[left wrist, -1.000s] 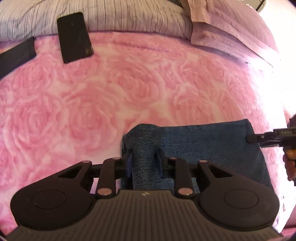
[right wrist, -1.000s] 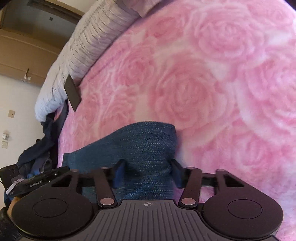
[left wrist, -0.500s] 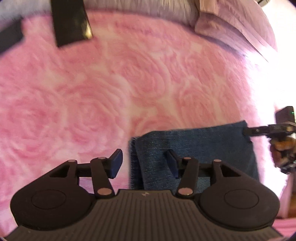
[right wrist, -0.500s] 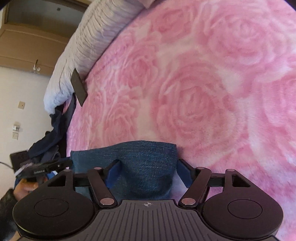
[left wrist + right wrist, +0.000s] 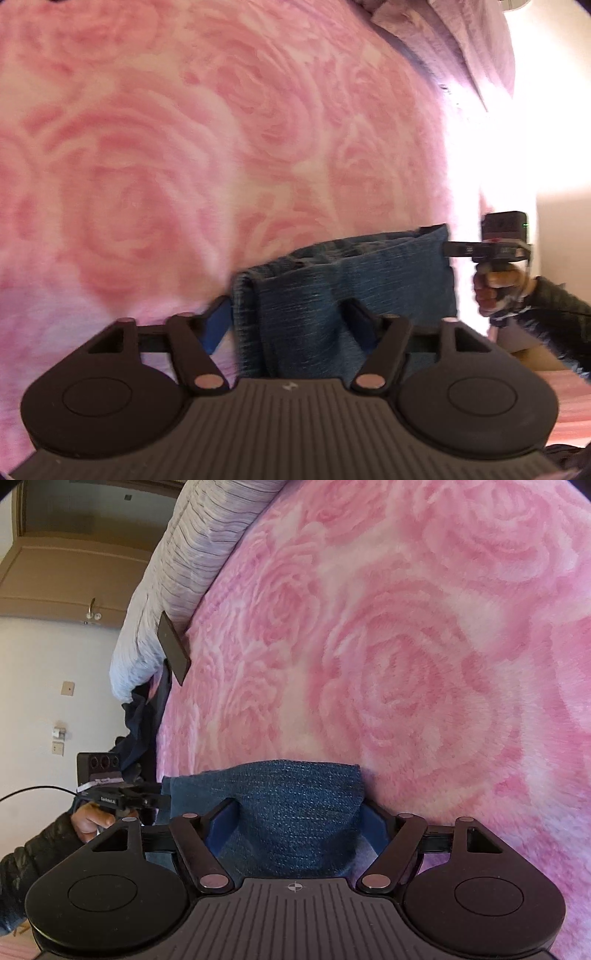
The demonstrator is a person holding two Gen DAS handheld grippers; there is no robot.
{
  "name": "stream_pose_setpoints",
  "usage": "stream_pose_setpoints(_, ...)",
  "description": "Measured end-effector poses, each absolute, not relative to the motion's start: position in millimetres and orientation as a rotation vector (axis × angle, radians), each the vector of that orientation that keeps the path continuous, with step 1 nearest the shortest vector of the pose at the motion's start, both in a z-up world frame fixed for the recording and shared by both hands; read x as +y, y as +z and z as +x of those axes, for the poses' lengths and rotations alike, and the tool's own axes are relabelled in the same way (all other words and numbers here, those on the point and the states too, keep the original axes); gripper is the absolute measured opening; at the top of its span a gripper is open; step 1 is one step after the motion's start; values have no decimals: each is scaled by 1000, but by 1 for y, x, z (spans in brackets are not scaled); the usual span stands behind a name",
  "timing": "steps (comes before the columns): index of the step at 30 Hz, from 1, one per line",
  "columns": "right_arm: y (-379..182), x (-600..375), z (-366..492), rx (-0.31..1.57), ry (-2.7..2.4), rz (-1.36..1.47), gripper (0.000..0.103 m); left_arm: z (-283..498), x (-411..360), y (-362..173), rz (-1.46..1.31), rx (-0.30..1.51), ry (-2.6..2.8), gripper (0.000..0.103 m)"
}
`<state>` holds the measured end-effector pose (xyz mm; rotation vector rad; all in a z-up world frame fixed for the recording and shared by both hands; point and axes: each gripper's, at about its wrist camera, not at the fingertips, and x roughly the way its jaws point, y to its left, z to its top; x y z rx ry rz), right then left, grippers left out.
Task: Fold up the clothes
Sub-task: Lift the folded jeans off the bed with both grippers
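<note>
A folded blue denim garment (image 5: 369, 280) lies on the pink rose-patterned blanket (image 5: 184, 166); it also shows in the right wrist view (image 5: 291, 805). My left gripper (image 5: 286, 323) is open, its jaws spread on either side of the garment's left folded end. My right gripper (image 5: 299, 821) is open, its jaws wide around the garment's right end. The denim lies between the fingers, not pinched. The other gripper shows at each view's edge, held by a hand.
A striped grey pillow (image 5: 184, 565) and a black phone (image 5: 173, 648) lie at the head of the bed. Dark clothes (image 5: 142, 720) hang off the bed's side. A mauve pillow (image 5: 461, 33) sits at the far right.
Both grippers opened and let go of the denim, which now rests folded on the blanket. The left view has tilted and swung rightward, so the phone has left that view.
</note>
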<state>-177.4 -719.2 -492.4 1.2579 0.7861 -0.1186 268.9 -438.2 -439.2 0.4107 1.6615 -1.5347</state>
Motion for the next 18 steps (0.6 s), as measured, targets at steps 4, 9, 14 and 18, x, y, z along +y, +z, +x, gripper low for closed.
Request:
stream_pose_setpoints(4,-489,-721,-179,805,-124,1254,51,270,-428,-434,363,1636,-1544,47)
stream_pose_setpoints(9,-459,-717,-175,802,-84,1199,29,269,-409,-402,328,1527,-1593,23)
stream_pose_setpoints(14,-389,-711,-171,714,-32,1048,26,264,-398,-344,315,1348,-1694,21)
stream_pose_setpoints(18,-316,-691,-177,628,-13,802,26,248,-376,-286,341,1103,-1787,21)
